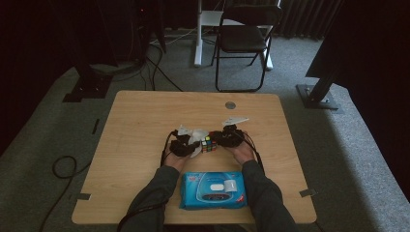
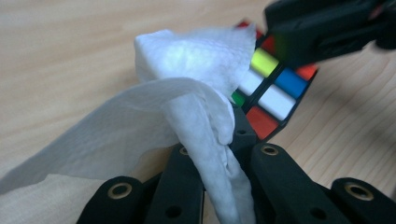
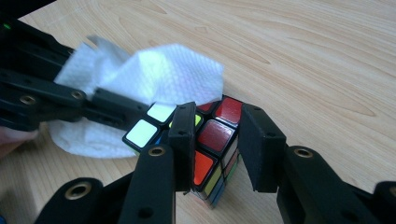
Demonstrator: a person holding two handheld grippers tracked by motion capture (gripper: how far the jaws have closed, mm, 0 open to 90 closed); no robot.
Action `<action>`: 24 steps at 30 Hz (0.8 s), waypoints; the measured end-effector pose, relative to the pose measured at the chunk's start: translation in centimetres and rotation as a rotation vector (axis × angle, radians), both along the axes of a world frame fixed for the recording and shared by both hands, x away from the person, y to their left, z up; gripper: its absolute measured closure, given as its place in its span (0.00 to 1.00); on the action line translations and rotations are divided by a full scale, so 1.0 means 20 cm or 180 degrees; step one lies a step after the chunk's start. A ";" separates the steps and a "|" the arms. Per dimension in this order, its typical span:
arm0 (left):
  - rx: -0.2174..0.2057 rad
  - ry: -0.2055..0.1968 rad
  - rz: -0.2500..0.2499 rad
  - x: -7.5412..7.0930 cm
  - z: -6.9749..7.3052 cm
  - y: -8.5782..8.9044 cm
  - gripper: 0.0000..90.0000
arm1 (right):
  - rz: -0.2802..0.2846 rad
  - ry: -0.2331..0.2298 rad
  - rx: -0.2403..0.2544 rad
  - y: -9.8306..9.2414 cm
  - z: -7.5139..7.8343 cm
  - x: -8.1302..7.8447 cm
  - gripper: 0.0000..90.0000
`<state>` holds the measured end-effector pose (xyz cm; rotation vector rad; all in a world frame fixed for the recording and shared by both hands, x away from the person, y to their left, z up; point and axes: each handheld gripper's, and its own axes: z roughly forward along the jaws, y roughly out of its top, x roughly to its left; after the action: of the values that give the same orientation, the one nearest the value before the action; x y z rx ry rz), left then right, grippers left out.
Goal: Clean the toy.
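A colour-tiled puzzle cube (image 1: 209,143) stands on the wooden table (image 1: 140,121) between both hands. My right gripper (image 3: 218,140) is shut on the cube (image 3: 223,112), one jaw on each side of it. My left gripper (image 2: 212,140) is shut on a white wipe (image 2: 187,60), whose bunched end lies against the cube (image 2: 275,100). In the right gripper view the wipe (image 3: 159,74) covers the cube's far left corner, with the left gripper (image 3: 46,93) behind it. From above, the left gripper (image 1: 183,145) and right gripper (image 1: 225,139) sit either side of the cube, the wipe (image 1: 192,135) between them.
A blue pack of wet wipes (image 1: 212,190) lies flat near the table's front edge, between the forearms. A round grommet (image 1: 230,105) sits near the far edge. A black folding chair (image 1: 244,38) stands on the carpet beyond the table, with cables (image 1: 63,169) on the floor at the left.
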<state>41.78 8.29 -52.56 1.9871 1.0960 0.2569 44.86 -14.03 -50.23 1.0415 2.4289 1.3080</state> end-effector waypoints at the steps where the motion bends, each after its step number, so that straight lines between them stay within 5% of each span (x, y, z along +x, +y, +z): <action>1: 0.0040 0.0032 -0.0018 0.01 -0.01 0.00 0.97 | -0.0001 0.0004 -0.0002 0.00 0.00 0.00 0.75; 4: 0.0051 0.0056 -0.0038 0.01 -0.01 0.00 0.96 | 0.0004 0.0007 0.0012 0.00 0.00 0.00 0.75; 7: 0.0068 -0.0082 -0.0049 -0.03 0.03 -0.02 0.97 | 0.0005 0.0007 0.0018 0.00 0.00 0.00 0.75; 13: 0.0056 -0.0132 -0.0170 -0.07 0.05 -0.02 0.97 | -0.0007 0.0015 0.0031 -0.01 0.00 0.00 0.77; 24: 0.0112 0.0120 -0.0316 -0.03 -0.04 -0.02 0.97 | -0.0021 0.0017 0.0041 -0.01 0.00 0.00 0.78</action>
<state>41.24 7.89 -53.27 2.0786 1.0194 0.1881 44.90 -14.18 -50.32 1.0568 2.4221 1.3222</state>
